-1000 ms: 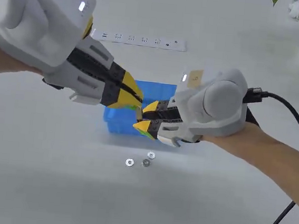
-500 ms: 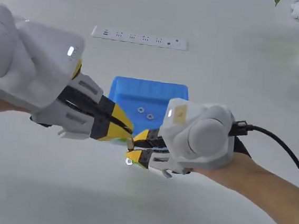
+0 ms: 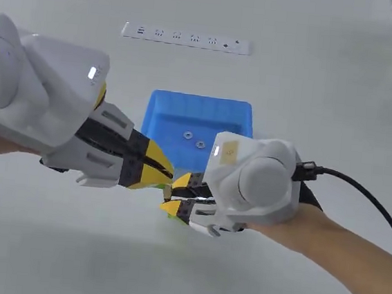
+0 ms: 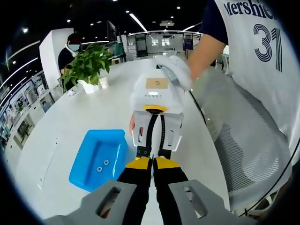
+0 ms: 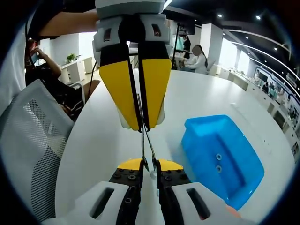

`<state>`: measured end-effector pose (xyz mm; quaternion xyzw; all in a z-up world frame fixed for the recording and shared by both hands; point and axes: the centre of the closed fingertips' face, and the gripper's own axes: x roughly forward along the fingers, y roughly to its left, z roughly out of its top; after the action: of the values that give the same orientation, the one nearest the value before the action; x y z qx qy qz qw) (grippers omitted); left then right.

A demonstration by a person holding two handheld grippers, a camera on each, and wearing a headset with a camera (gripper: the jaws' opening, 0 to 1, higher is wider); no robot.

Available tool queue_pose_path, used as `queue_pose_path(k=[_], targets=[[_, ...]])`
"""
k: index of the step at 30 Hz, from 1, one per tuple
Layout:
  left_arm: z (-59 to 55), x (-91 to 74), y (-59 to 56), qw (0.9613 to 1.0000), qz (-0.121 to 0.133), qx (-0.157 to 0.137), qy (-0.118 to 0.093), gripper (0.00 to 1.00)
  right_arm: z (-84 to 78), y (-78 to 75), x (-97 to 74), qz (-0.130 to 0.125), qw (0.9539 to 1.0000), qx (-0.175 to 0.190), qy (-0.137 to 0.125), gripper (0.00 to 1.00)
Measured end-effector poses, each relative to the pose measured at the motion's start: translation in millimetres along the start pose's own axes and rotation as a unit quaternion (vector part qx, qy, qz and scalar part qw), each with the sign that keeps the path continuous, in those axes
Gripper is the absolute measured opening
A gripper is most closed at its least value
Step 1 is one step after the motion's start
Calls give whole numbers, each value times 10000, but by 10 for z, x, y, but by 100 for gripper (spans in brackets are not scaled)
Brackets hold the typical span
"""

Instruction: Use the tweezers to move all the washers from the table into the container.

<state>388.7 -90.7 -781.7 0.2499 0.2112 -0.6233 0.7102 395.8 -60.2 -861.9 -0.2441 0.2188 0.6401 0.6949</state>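
A blue container (image 3: 221, 119) stands on the white table with two washers (image 3: 187, 134) in it, also seen in the left gripper view (image 4: 99, 168) and the right gripper view (image 5: 218, 156). My left gripper (image 3: 167, 175) comes in from the left, shut on thin metal tweezers (image 5: 142, 117). My right gripper (image 3: 170, 199) faces it tip to tip just in front of the container. Its yellow jaws (image 5: 150, 166) are closed around the tweezers' lower ends. Both grippers hide the table surface beneath them.
A white power strip (image 3: 185, 39) lies beyond the container. A black cable (image 3: 358, 197) trails from the right gripper. A potted plant (image 4: 86, 65) stands at the far table edge. A mesh chair (image 5: 33, 140) stands beside the table.
Both grippers have come toward me, off the container to the table in front of it. They now cover the three loose washers seen earlier, and the container's two washers are uncovered.
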Motion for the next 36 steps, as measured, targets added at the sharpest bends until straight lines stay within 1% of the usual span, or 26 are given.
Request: queue_pose_path(k=[7,19,21,29,36], targets=[[13,7,10,10000,-4,-9,-31,5,4,-14,-13,-19,10000,84,-25,13],[2,49,10,10000,-18,-6,-34,5,-65,5,-38,-54,9999,147,-3,13],[-3,56,20,10000,8,19,-4,5,-77,8,-37,-45,9999,138,13,13],[34,67,6,10000,11,54,-48,5,-45,-10,-26,-31,9999,127,-34,13],[16,73,4,10000,4,18,-41,5,-65,-6,-22,-32,9999,139,6,13]])
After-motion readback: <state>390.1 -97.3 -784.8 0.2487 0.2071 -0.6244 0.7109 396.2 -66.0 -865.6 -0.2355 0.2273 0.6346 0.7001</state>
